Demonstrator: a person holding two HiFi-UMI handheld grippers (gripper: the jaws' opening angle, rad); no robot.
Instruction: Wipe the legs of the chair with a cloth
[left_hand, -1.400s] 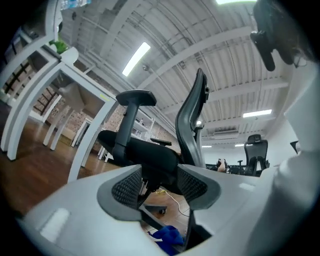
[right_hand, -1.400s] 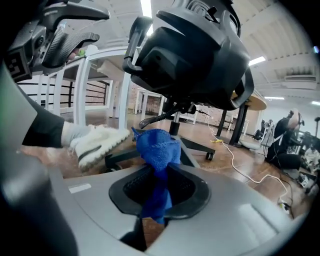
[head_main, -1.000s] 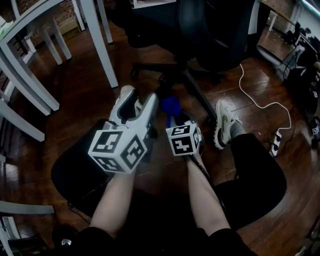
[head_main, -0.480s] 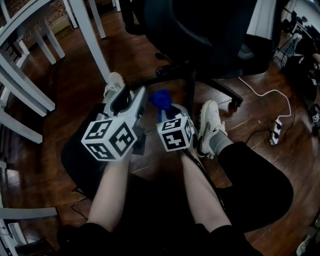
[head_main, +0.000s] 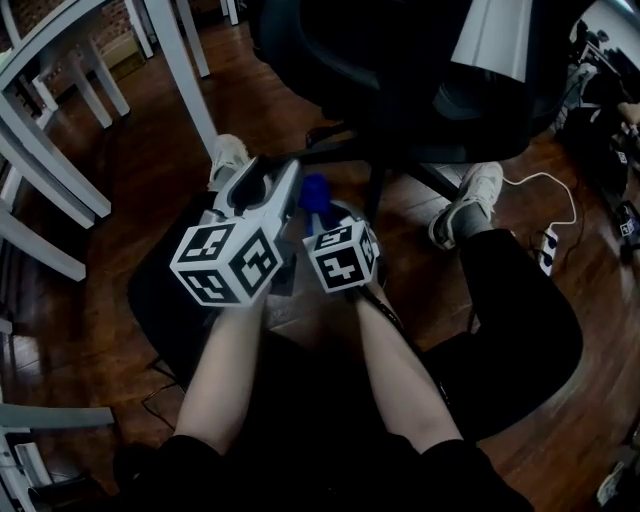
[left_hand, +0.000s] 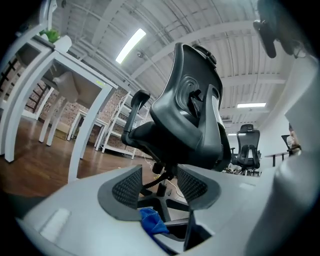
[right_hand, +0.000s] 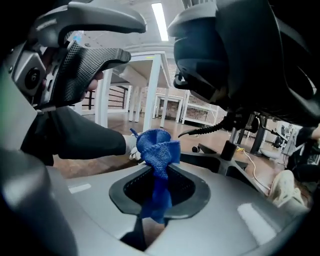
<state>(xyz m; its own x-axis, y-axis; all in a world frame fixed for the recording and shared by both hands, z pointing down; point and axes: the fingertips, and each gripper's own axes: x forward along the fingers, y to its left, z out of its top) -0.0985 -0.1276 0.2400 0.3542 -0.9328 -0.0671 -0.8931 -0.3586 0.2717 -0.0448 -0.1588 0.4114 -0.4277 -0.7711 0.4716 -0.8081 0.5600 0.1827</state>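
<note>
- Blue cloth (right_hand: 157, 147) sits pinched in the right gripper (right_hand: 159, 175). Its jaws are clenched on the fabric, and a bunched tuft stands out past the tips.
- Just beyond that tuft lies a leg (right_hand: 201, 158) of the black office chair (head_main: 400, 60). The cloth appears close to the leg but not on it.
- The left gripper (left_hand: 159, 187) is alongside with its jaws spread and nothing between them. The chair's column and base show through the gap.
- The step in hand looks like the approach, with wiping not yet begun.
- Next, the tuft likely needs pressing onto the leg and drawing along it, with the grip kept firm.
</note>
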